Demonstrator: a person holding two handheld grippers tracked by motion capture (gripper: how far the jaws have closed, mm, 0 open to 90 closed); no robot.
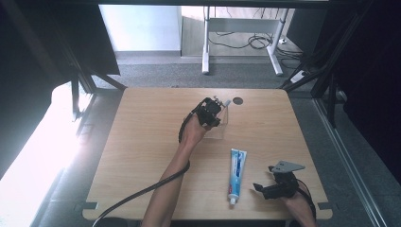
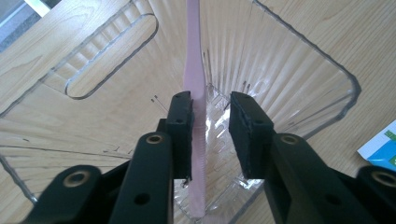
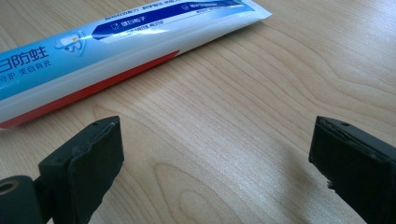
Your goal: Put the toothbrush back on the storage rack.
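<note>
Toothbrush between parted jaws over the clear holder; toothpaste waiting on the tabletop.

The left gripper [image 2: 210,135], narrowly parted, straddles the pink toothbrush [image 2: 194,70] inside the clear holder [image 2: 327,60]; the handle touches one jaw only, so it may tip or snag the light holder; the right gripper [image 3: 215,168], wide and empty, hovers just beside the toothpaste tube [image 3: 93,51] on the tabletop [image 3: 280,84].

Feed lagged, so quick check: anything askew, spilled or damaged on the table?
Nothing spilled or damaged. The pink toothbrush stands inside the clear holder, between the left gripper jaws. The toothpaste tube lies flat on the table beside the open right gripper.
</note>
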